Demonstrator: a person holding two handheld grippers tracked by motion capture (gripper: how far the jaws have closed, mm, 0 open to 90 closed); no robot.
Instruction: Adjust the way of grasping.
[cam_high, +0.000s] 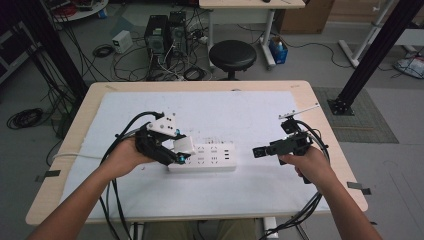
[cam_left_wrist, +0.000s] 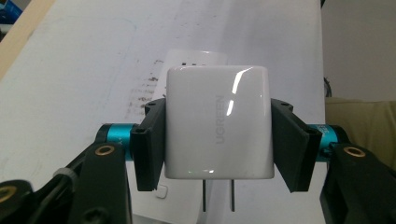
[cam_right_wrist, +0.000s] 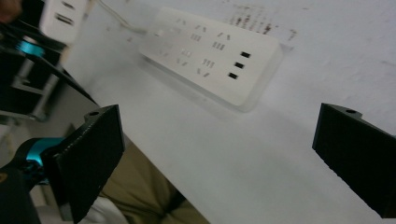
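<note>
Presently, a charger (cam_left_wrist: 218, 128) is pinched by the left gripper (cam_left_wrist: 218, 140), prongs aimed down over the power strip (cam_high: 202, 158); right gripper (cam_right_wrist: 219, 154) jaws are spread.

Grey floor (cam_high: 320, 60), black stool (cam_high: 232, 56), computer towers (cam_high: 165, 32), tangled cables (cam_high: 125, 55).

Looks like a lab or robotics workroom. Grey floor strewn with looped cables (cam_high: 25, 118) at left, two black computer towers (cam_high: 165, 35) standing on it at upper centre, a round black stool (cam_high: 232, 55) beside them, black metal frame struts (cam_high: 372, 55) at upper right, a paper-covered table (cam_high: 320, 125) in the middle.
</note>
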